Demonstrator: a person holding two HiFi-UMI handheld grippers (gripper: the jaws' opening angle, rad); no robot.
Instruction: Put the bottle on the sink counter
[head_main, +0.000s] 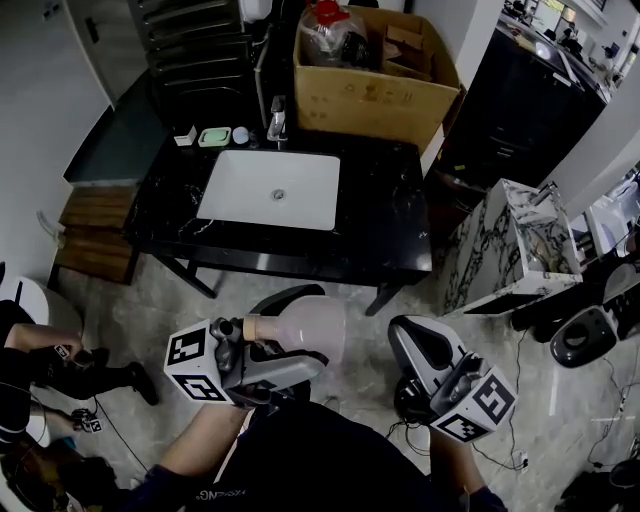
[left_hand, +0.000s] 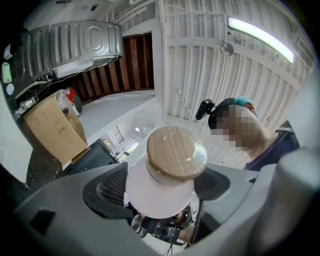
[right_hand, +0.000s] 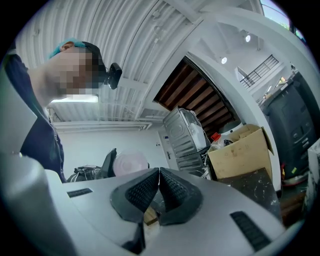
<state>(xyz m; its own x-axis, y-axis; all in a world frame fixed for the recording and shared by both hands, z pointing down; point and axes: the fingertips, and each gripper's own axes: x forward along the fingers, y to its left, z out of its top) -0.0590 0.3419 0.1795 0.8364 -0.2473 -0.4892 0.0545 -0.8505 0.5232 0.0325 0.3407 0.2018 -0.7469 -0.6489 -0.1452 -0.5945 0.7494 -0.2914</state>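
Clamping is recorded at the left gripper (left_hand: 160, 189): its 2 ribbed pads (left_hand: 107, 192) are pressed against opposite sides of the pale pink bottle (left_hand: 150, 197), just below the round tan cap (left_hand: 175, 152). The bottle is thus carried in the left gripper and is touched by nothing else.

In the head view the bottle is held on its side above the grey floor (head_main: 350, 300), with the cap turned to 9 o'clock and the wide body to 3 o'clock.

The right gripper (right_hand: 159, 186) is seen clenched, with its 2 dark pads brought together so that they touch at the tips. In the head view it is found at 3 o'clock of the left gripper, near it but apart, and the marker cubes of both are turned toward the camera.

The sink counter (head_main: 385, 215), black with pale veining, lies at 12 o'clock of both grippers and well apart from the bottle. 1 white basin (head_main: 250, 195) is set into its left half. A tap (head_main: 277, 120) stands at 12 o'clock of the basin, and a green soap dish (head_main: 214, 137) sits at 11 o'clock. A cardboard box (head_main: 375, 100) rests at the rear of the counter, at 1 o'clock of the basin. A marble-patterned cabinet (head_main: 500, 255) is noted on the floor at 3 o'clock of the counter.
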